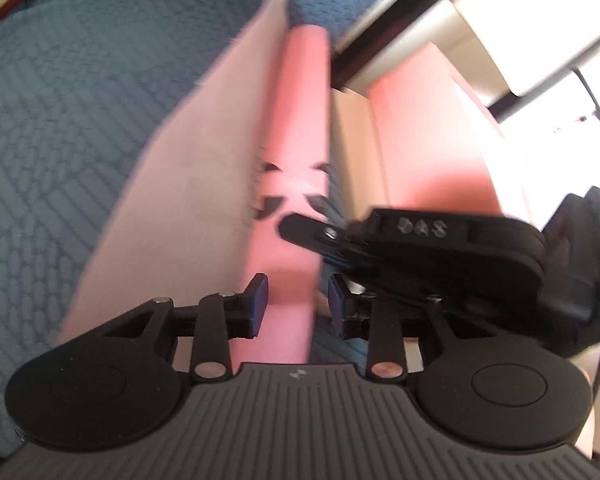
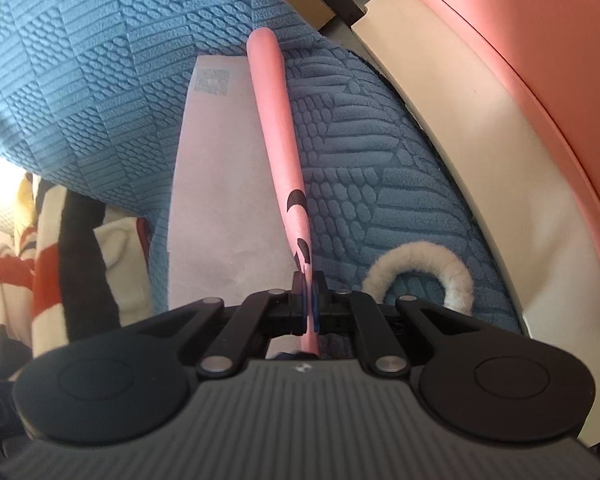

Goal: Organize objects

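Observation:
A thin pink cover [image 1: 300,120] with black marks stands on edge over a blue textured blanket [image 1: 80,120]. A pale sheet [image 1: 188,168] fans out to its left. My left gripper [image 1: 298,304] is open, with the cover's near edge between its blue pads; the right pad stands clear of it. My right gripper [image 1: 300,228] comes in from the right and pinches the cover further up. In the right wrist view the cover [image 2: 276,128] runs away edge-on, and my right gripper [image 2: 308,296] is shut on its near end. The pale sheet [image 2: 220,184] carries a printed code.
A white fluffy ring [image 2: 420,264] lies on the blanket [image 2: 100,80] just right of the right gripper. A striped red, black and white cloth [image 2: 40,248] sits at the left. Pink and cream furniture [image 2: 540,100] borders the blanket on the right.

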Tool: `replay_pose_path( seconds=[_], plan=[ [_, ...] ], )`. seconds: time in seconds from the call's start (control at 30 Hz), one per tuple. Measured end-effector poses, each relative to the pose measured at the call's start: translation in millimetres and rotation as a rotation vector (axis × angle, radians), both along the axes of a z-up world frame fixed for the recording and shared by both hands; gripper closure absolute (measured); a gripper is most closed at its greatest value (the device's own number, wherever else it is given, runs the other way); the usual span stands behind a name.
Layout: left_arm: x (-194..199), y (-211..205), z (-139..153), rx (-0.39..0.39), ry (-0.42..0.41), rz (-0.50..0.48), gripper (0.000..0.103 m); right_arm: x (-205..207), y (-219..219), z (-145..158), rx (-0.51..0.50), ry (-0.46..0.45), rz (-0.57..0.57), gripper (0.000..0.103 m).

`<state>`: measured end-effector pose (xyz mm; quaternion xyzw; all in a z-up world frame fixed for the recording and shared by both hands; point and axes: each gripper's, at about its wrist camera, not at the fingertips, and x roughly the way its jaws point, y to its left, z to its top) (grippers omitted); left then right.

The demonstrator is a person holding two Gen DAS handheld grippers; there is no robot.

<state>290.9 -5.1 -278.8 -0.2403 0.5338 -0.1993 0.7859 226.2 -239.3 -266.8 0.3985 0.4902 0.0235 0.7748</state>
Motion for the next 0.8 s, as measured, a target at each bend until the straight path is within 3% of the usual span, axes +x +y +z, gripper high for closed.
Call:
replay_pose_path(
  seconds=[0.2, 0.4, 0.5, 0.63, 0.8],
  plan=[
    [-4, -18, 4, 0.12, -0.05, -0.076, 0.066, 1, -3, 0, 0.026, 0.017, -0.003, 0.097],
    [-6, -25, 5, 0.202, -0.082, -0.072, 0.071, 0, -5, -1, 0.047, 0.037, -0.008, 0.096],
    [-7, -22, 7, 0.191, -0.086, -0.053, 0.081, 0, -5, -1, 0.045, 0.035, -0.012, 0.094],
    [-6, -3, 7, 0.117, -0.045, 0.023, 0.088, 0, -4, 3, 0.046, -0.003, -0.02, 0.089],
    [-2, 31, 1, 0.003, 0.037, 0.163, 0.093, -1, -9, 10, 0.143, -0.078, -0.072, 0.089]
  ],
)
